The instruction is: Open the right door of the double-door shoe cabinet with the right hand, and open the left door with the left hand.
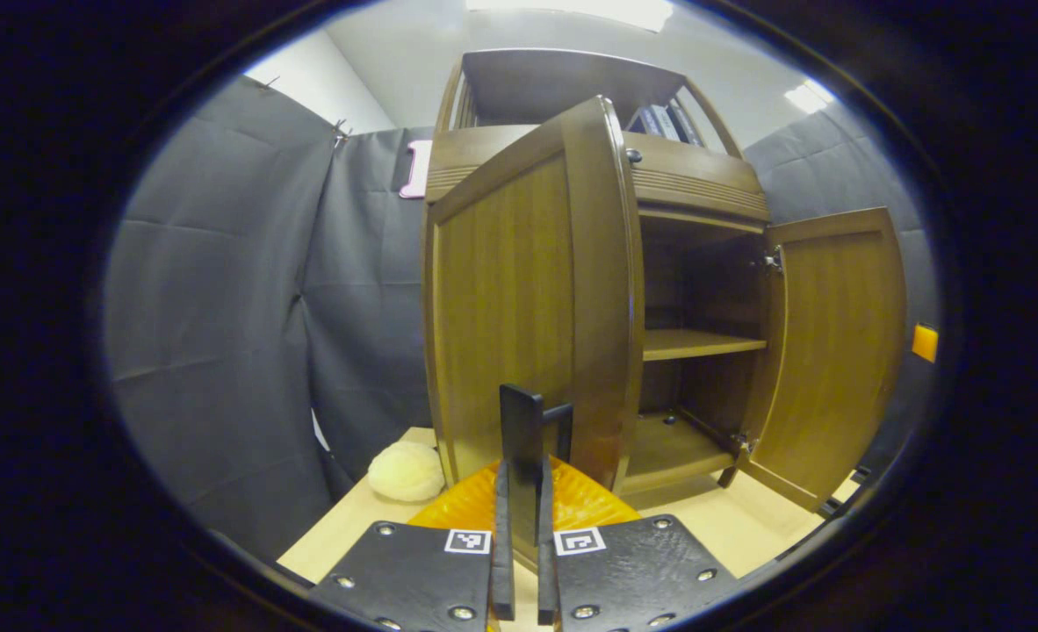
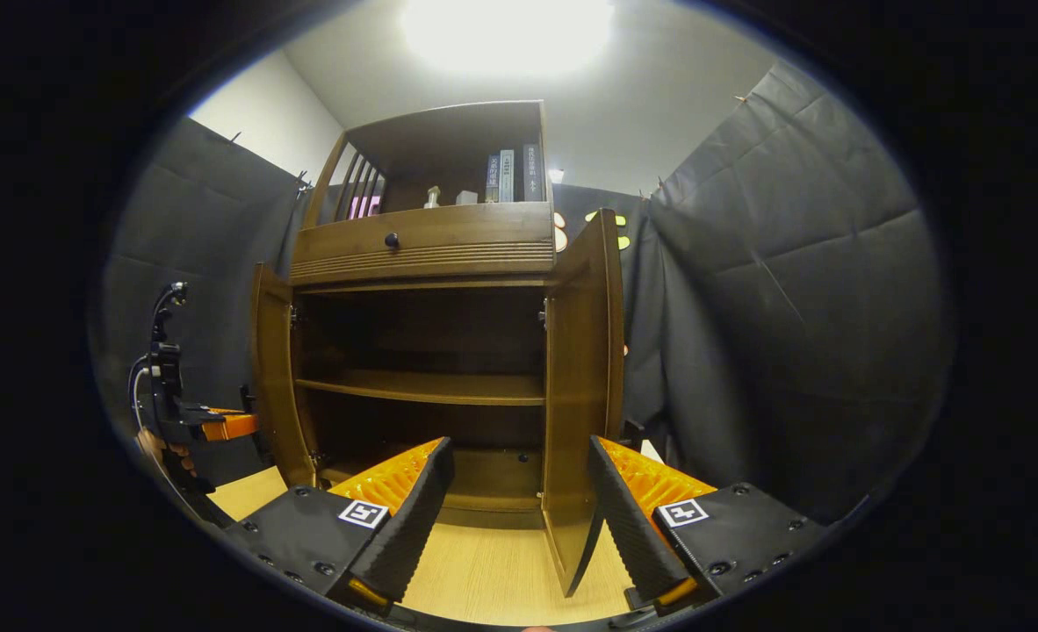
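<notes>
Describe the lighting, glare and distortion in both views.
Left gripper view: fisheye bows the left door and cabinet; ceiling lights glare at the top, and the interior by the shelf is shadowed. Right gripper view: one ceiling light blows out to white; the cabinet's inside is dark; the right door curves; focus is sharp.

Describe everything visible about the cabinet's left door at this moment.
The left door is a brown, wood-look panel with a vertical-grained inset, swung wide open on side hinges. In the left gripper view, the left gripper is shut on its dark upright handle. In the right gripper view it stands edge-on beside the dark shelved interior.
</notes>
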The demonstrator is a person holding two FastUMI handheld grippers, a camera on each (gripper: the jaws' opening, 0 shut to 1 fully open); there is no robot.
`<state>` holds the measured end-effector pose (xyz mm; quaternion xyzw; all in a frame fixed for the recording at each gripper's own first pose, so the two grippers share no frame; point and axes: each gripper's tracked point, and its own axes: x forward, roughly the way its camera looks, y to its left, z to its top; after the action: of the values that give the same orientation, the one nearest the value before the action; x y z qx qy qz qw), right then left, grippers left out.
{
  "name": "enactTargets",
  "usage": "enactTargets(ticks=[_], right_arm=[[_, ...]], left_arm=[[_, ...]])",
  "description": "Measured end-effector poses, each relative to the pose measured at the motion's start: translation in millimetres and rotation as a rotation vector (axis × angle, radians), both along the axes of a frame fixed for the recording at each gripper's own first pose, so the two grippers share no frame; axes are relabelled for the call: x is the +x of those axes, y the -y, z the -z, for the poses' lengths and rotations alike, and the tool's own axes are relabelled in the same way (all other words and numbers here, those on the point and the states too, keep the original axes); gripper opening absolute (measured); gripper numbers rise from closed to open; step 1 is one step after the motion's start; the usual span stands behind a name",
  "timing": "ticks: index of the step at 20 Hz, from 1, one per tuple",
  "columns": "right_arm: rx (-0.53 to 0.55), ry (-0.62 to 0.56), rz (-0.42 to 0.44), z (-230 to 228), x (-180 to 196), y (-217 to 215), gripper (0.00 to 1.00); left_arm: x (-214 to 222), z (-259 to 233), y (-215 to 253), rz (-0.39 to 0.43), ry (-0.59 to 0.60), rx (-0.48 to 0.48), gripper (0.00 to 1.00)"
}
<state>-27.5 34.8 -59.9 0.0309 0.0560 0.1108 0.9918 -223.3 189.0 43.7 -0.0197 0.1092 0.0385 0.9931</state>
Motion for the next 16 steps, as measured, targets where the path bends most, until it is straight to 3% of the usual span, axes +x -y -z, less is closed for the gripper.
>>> enactTargets(ticks=[3,16], right_arm=[[0.004,-0.001,-0.007,-0.1,-0.3,-10.3,0.92],[-0.003,0.012,-0.065,-4.8,-3.7,-66.7,0.95]], left_arm=[[-10.8,0.1,-14.8,-0.013,0.001,0.014,0.14],[-41.7,-0.1,-81.9,-0.075,0.014,0.038,0.14]])
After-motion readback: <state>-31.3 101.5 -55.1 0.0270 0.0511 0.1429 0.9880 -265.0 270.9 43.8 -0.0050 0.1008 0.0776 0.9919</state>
